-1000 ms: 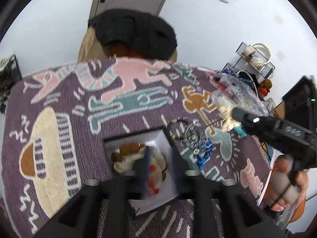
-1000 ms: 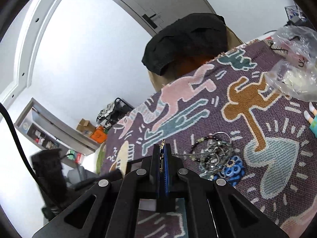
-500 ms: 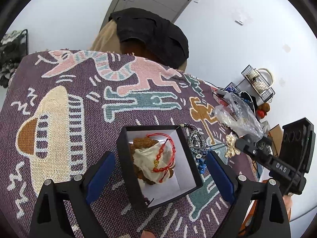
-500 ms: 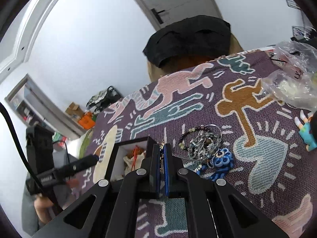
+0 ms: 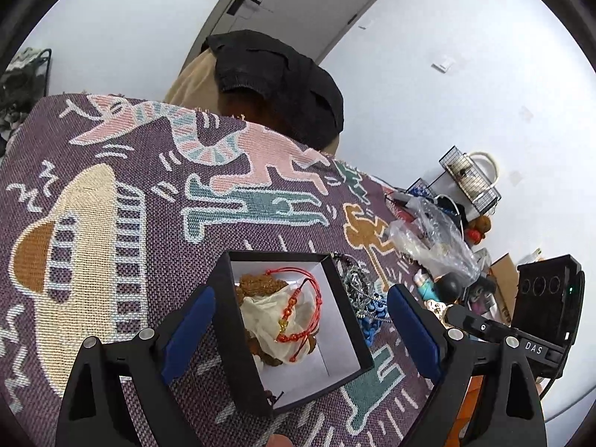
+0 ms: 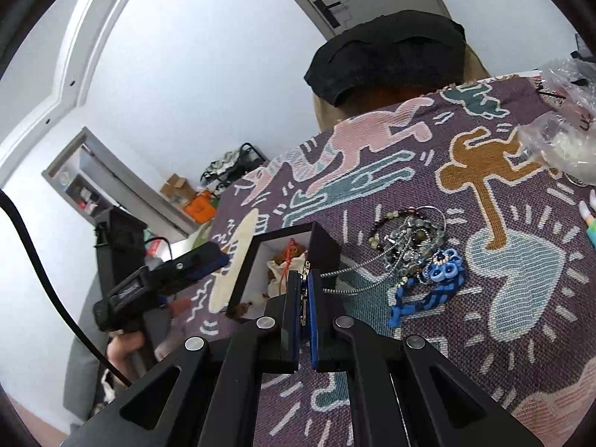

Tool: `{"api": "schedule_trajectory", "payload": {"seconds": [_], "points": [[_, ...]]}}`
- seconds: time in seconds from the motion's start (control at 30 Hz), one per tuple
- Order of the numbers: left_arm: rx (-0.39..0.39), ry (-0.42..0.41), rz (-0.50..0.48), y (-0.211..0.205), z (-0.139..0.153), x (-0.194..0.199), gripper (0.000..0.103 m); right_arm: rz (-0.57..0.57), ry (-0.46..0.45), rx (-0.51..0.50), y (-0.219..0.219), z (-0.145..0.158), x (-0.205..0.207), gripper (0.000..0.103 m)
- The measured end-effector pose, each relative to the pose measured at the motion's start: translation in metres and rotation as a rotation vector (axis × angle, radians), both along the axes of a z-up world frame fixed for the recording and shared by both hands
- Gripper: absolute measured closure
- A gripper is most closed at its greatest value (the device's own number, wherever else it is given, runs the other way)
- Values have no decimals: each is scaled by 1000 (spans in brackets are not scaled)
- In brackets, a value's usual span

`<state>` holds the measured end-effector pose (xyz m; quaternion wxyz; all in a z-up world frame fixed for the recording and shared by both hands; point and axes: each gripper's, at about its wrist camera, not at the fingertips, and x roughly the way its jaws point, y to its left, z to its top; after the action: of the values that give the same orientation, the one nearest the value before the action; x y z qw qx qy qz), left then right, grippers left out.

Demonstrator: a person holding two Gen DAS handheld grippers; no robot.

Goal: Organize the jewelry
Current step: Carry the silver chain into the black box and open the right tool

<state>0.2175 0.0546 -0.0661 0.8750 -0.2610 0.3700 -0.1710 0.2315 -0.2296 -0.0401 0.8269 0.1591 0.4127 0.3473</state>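
While our right hand-held gripper point(image 6: 306, 290) stays clamped on the silver chain point(image 6: 350, 279) and the left hand-held gripper point(image 5: 298, 320) gapes wide around the black box point(image 5: 238, 335), we should lift slowly so the chain slips free of the jewelry pile point(image 6: 413, 242).

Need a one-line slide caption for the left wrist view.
Open left gripper straddles the black box holding a red bead bracelet on cream cloth.

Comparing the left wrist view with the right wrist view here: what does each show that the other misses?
Only the left wrist view shows the red bead bracelet fully, lying on cream cloth in the black box. Only the right wrist view shows the right hand-held gripper shut on a silver chain. Both show the box and the jewelry pile.
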Motion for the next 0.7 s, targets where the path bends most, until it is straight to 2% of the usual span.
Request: {"api": "schedule_trajectory", "payload": {"seconds": [0.23, 0.27, 0.33, 0.47, 0.7], "points": [[-57, 13, 41, 17, -20, 0, 10, 119, -77, -33, 26, 10, -8, 98], [-59, 18, 47, 18, -21, 0, 9, 148, -58, -57, 34, 9, -6, 98], [-64, 17, 49, 20, -22, -1, 9, 185, 38, -115, 51, 2, 3, 98], [-82, 1, 57, 24, -19, -5, 9, 205, 158, -133, 70, -11, 14, 98], [-121, 1, 76, 33, -19, -8, 9, 164, 235, -157, 82, -25, 22, 98]]}}
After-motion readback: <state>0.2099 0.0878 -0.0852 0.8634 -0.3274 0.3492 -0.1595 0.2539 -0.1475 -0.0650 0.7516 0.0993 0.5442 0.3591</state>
